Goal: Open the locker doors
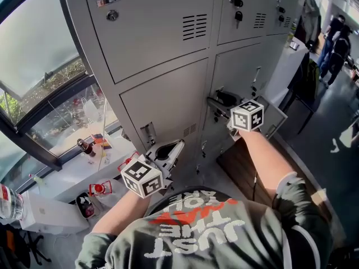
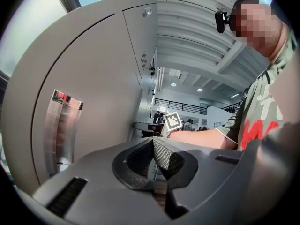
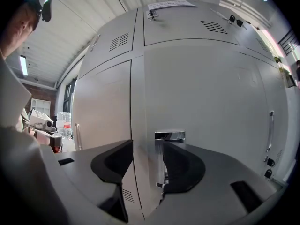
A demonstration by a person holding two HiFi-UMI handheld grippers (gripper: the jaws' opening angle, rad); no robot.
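Fingers (image 3: 112,161) of the right gripper (image 3: 149,145) stand released either side of a chrome recessed handle (image 3: 169,135) on the grey steel locker door (image 3: 211,88); the left gripper (image 2: 153,142) is clenched, empty.

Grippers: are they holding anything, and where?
Nothing is held. The right gripper stands open around the locker handle, not pinching it; the left gripper is shut, empty.

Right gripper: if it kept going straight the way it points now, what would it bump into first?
Most likely the chrome handle on the grey locker door: it stands right ahead of the right gripper, framed between its open fingers. How near it is, the picture does not settle.
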